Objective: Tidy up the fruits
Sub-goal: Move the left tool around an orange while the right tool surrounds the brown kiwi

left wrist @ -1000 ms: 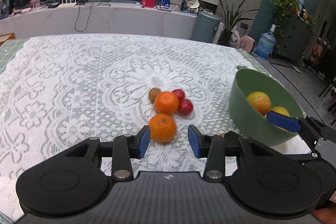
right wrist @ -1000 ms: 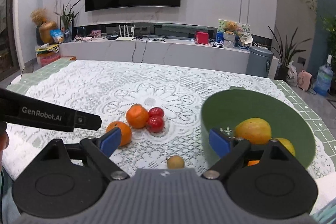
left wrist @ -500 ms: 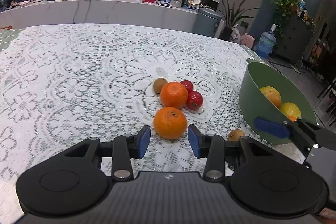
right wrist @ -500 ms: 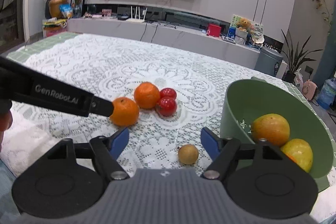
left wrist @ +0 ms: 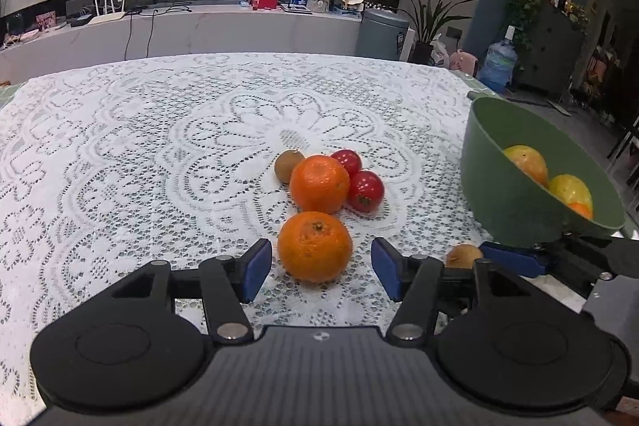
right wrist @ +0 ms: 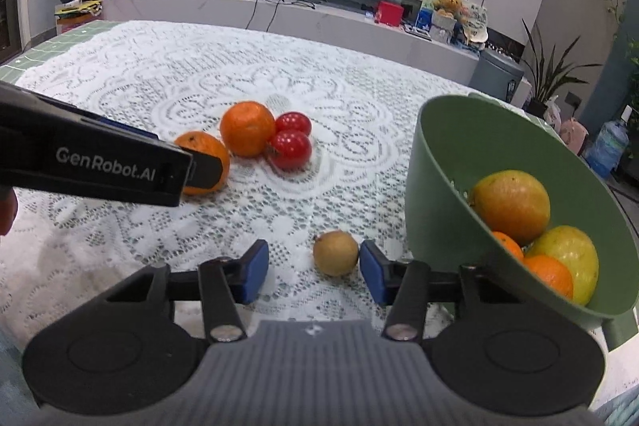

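1. Our left tongs had closed in on the near orange over the last second; it now sat between the two blue pads, which stood wide open with a gap on each side and gripped nothing.
2. Our right tongs had dropped away from the green bowl towards the small brown fruit on the lace cloth. The right pad was touching or almost touching it, and the left pad stood well clear. These tongs were open too and held nothing.
3. The bowl stood at the right edge of the desk, tilted towards us. In it lay two large yellow-orange fruits and at least one small orange.
4. Still out on the cloth were the far orange, two red fruits touching it, and a second brown fruit just behind it.
5. We judged that both tongs had passed from approach to pre-grasp, so two pieces could go to the bowl next.
6. The round orange could roll if the pads met it off-centre.
7. The brown fruit sat off-centre in the right tongs, so closing could nudge it sideways first.
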Tool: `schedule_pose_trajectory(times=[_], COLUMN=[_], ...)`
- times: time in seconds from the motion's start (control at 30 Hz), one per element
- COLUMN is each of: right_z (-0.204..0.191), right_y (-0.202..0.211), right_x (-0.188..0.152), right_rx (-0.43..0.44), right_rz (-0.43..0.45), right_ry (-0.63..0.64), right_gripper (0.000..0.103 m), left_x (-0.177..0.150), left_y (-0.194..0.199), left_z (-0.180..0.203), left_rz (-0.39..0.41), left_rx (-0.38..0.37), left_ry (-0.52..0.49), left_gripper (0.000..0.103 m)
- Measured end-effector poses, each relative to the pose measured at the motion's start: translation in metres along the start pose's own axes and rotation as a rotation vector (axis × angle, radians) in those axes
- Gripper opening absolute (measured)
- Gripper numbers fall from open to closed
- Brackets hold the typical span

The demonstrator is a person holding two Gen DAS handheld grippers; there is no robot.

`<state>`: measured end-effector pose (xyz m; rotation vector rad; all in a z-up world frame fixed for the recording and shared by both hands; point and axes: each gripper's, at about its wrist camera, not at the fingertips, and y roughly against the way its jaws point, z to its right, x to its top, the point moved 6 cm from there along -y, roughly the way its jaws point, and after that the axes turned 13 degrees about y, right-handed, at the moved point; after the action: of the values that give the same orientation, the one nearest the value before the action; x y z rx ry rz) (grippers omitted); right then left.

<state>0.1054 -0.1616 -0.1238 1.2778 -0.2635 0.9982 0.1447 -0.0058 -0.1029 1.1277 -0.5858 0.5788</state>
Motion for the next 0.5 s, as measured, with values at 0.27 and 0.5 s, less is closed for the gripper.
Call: schedule_pose_trajectory(times=[0.27,0.5], right_z=[0.003,0.002], right_y=[-0.002,-0.004], right_x=[-0.001,-0.001], right_rx=[-0.006,-0.007], right_rz=[-0.001,0.002], right_ry=[-0.005,0.005], right_gripper=[0.039,0.035], left_x=[-0.004,-0.004], left_y=[-0.01,-0.013], left_z=[0.007,0.007], left_rz=[0.011,0.01], left_rx=[0.027,0.028], left_ry=[-0.091,-0.103], left_gripper=[0.068,0.066])
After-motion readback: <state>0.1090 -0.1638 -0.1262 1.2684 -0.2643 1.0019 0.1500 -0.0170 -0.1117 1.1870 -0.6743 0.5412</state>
